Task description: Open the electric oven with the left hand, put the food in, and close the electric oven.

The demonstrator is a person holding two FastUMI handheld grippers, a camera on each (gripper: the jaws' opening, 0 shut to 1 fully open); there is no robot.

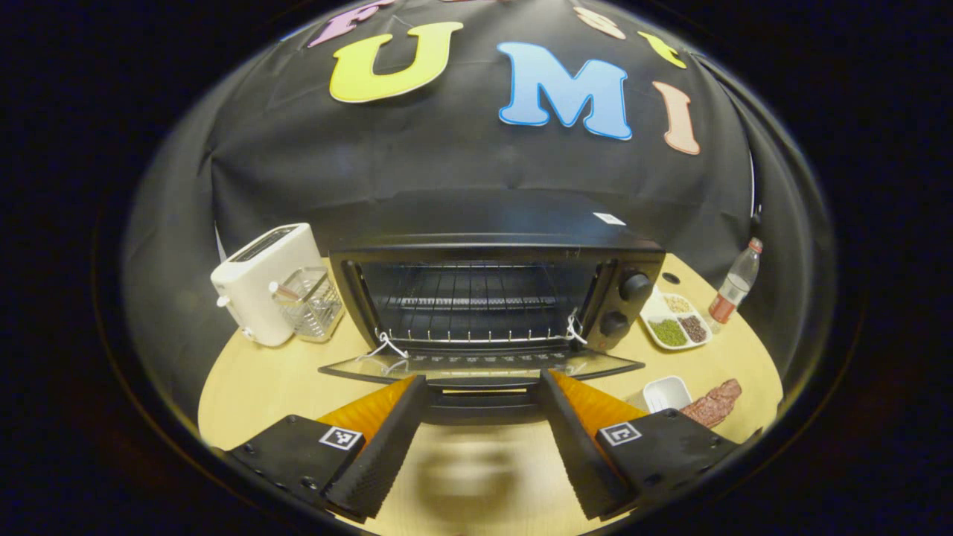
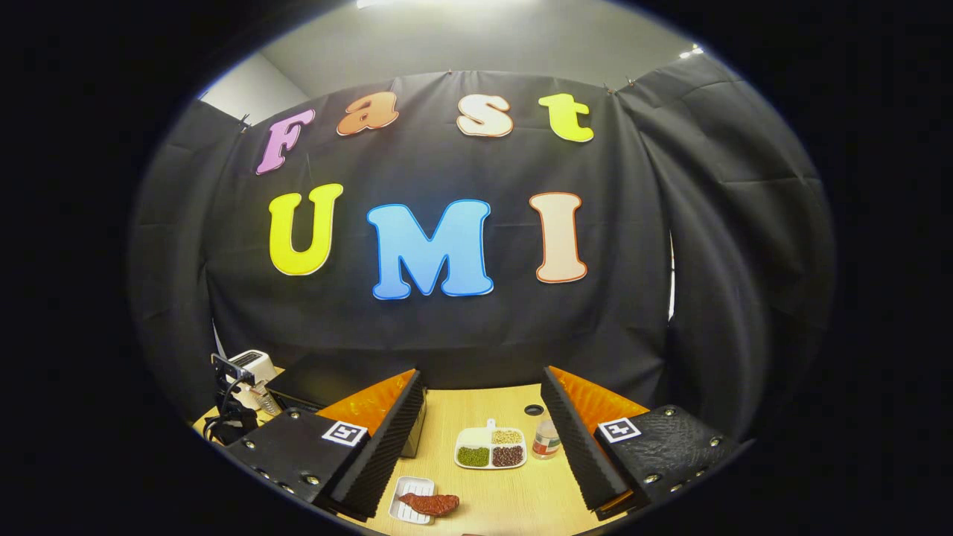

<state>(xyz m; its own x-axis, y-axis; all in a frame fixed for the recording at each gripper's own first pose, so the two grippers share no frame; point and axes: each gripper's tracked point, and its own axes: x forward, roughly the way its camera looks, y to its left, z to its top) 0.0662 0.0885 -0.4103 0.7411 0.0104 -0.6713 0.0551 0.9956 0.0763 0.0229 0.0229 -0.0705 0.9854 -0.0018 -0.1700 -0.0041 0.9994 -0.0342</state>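
I hold the left gripper (image 1: 482, 417) spread before the electric oven (image 1: 495, 286), its door (image 1: 476, 366) dropped open between my fingertips. My right gripper (image 2: 482, 428) hangs spread above the food (image 2: 432, 504) on its small white tray (image 2: 408, 493).

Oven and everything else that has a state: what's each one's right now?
Oven: door down, open; rack empty.
Left gripper: open, either side of the door's handle, not pressing it.
Right gripper: open, empty, above the table.
Meat: half on the small white tray, not picked up.
Bottle: upright, capped.
Sectioned dish: three sections filled.
Toaster: slot empty.
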